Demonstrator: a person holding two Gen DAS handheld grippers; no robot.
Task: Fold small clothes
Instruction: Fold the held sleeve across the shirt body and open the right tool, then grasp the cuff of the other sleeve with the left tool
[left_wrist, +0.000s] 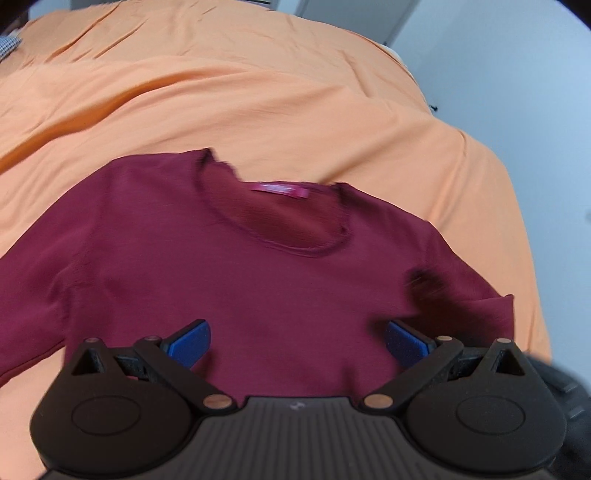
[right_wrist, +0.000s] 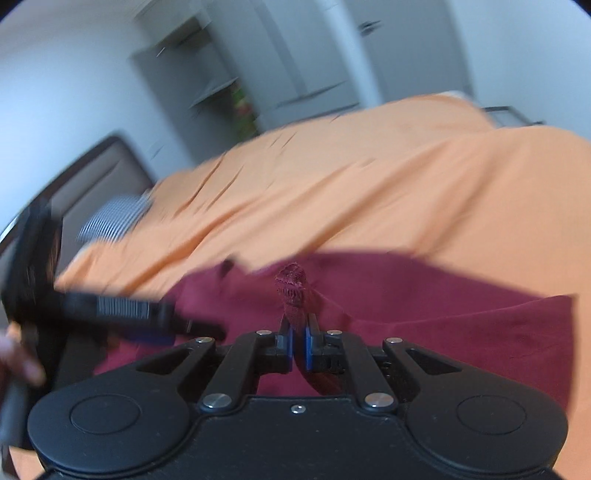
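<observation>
My right hand-held gripper (right_wrist: 298, 345) is clamped on a bunched edge of the maroon knit short-sleeved top (left_wrist: 236, 273), which lies spread on the orange-sheeted bed (left_wrist: 258, 92). My left hand-held gripper (left_wrist: 297, 341) hovers above it, jaws apart and empty. First fold under way; next, carry the edge across evenly.

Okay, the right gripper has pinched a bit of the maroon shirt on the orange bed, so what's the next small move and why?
Probably carry the pinched cloth across the shirt toward the other sleeve, to begin a fold. The right gripper is shut on a bunched edge of it, which sticks up between the blue pads. The left gripper hovers open over the chest, holding nothing, and the shirt lies flat on the orange bedsheet.
</observation>
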